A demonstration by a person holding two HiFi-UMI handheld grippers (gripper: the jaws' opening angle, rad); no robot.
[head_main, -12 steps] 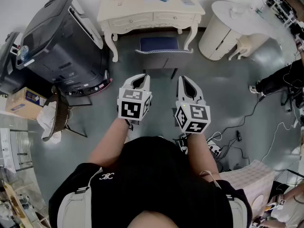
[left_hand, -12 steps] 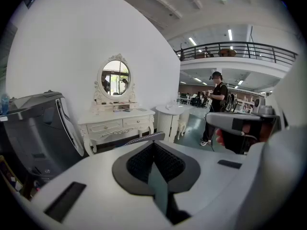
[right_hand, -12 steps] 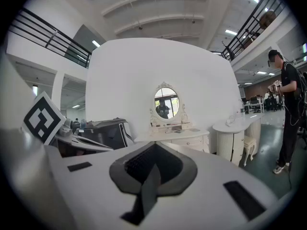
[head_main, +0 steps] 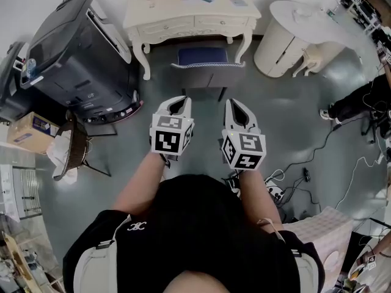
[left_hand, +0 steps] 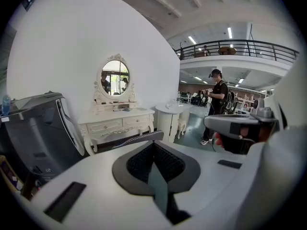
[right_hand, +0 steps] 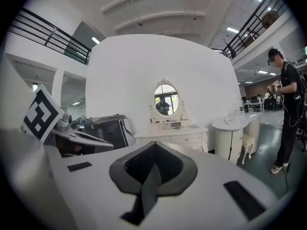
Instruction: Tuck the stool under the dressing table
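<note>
- Head view: the stool (head_main: 203, 57) stands between the front legs of the dressing table (head_main: 183, 22), partly under it. A black machine (head_main: 73, 47) is on the left, a round cabinet (head_main: 278, 41) on the right, and bare floor (head_main: 201, 112) in front.
- Left gripper view: the left gripper (left_hand: 154, 145) has its jaws together and empty.
- Right gripper view: the right gripper (right_hand: 154, 146) has its jaws together and empty.

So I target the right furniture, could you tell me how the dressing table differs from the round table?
The dressing table is rectangular, on curved legs with drawers; the round table is a closed drum. A blue stool fronts the dressing table, a white stool the round table. Both are white.
</note>
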